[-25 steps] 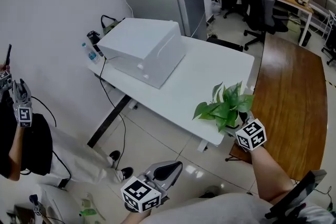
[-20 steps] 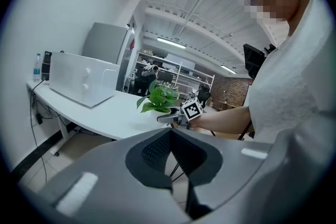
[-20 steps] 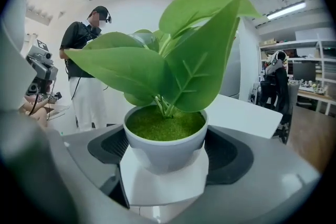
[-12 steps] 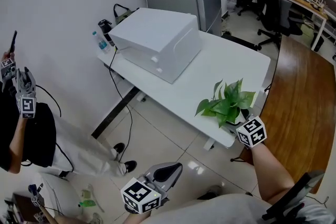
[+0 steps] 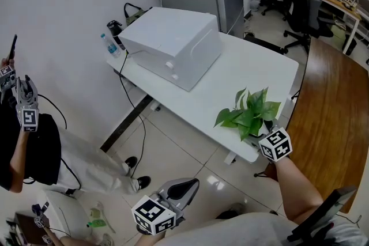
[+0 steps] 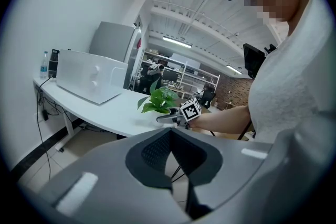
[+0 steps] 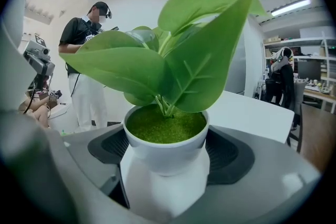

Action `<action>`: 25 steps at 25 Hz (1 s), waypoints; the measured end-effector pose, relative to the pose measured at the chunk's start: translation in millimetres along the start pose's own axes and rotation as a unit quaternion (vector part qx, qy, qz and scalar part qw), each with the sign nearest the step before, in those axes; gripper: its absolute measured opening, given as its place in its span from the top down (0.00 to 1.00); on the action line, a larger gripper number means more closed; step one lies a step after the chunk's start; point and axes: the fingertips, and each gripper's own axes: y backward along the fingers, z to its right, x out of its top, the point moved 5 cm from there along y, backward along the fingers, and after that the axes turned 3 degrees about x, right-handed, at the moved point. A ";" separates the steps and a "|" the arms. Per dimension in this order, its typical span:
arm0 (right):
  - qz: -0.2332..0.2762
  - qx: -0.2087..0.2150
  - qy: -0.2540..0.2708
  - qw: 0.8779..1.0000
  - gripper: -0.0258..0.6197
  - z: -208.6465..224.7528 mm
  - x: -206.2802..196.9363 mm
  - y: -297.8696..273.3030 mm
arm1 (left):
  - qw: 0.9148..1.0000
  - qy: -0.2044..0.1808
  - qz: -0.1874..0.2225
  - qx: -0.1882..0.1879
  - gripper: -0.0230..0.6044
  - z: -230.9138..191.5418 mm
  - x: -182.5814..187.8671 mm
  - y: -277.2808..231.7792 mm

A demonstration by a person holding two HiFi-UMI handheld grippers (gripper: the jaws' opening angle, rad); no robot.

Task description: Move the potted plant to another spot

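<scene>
the right gripper's (image 7: 166,164) jaws are closed on the white pot (image 7: 167,150) of the potted plant (image 7: 173,76). a dark pad presses each side of the pot below its rim, and the broad green leaves fan up over the jaws. in the head view the plant stands at the near right corner of the white table (image 5: 230,75), close to the edge, with the gripper's marker cube just beside it on the person's side and the forearm reaching back toward the camera.

the left gripper's (image 6: 170,160) jaws are drawn together with nothing between them. it hangs low over the tiled floor (image 5: 173,152), well apart from the table, pointing toward the plant and the other gripper.

farther back on the table sits a large white box (image 5: 173,46), with a bottle (image 5: 106,44) and a dark item at the far left corner beside the wall. a brown wooden table (image 5: 331,118) adjoins the white one on the right. another person (image 5: 34,152) stands at the left of the room, holding up a marked gripper (image 5: 26,106) of their own.
</scene>
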 end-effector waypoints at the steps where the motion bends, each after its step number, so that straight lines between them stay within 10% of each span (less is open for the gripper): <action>1: -0.001 0.001 0.000 1.000 0.27 -0.1 0.2 -0.3 | 1.000 0.000 0.000 0.000 0.98 -0.2 0.0 -0.5; 25: -0.011 0.005 -0.014 1.000 0.20 5.1 -0.7 27.9 | 0.999 -0.008 -0.012 -0.034 0.98 -2.6 2.8 -28.4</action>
